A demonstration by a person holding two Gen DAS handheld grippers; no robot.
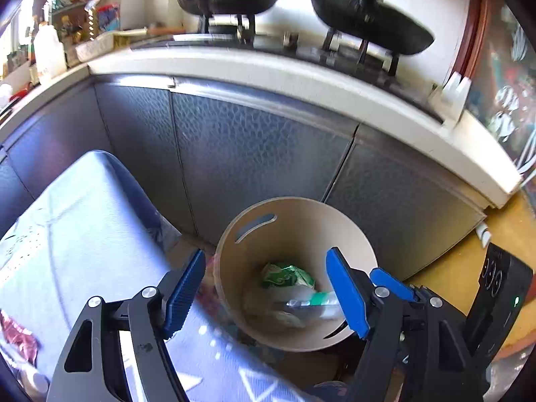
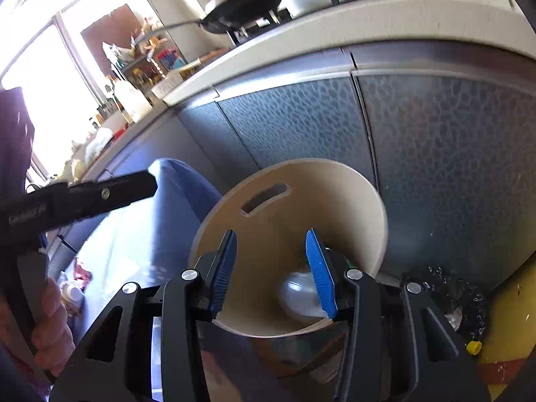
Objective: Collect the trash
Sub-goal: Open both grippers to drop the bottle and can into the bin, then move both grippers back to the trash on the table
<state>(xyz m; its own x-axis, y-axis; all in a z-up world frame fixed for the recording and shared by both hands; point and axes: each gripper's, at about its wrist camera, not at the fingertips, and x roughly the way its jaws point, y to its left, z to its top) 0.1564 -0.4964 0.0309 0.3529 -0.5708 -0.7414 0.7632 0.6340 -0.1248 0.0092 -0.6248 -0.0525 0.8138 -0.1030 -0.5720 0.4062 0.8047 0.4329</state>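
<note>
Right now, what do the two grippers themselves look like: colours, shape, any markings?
Both match. The left gripper and right gripper have black angular linkage frames with triangular cutouts and round silver pivot bolts. Each carries two flat, bright blue ribbed pads. In the right wrist view, the left unit's black body shows a silver screw and faint lettering, too blurred to read. No cables visible.

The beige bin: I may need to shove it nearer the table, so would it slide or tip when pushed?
The beige bin probably slides easily: it looks like thin plastic and holds only a green wrapper and a clear bottle, so likely light. Being tall and narrow, it could tip if pushed near the rim; push low.
</note>
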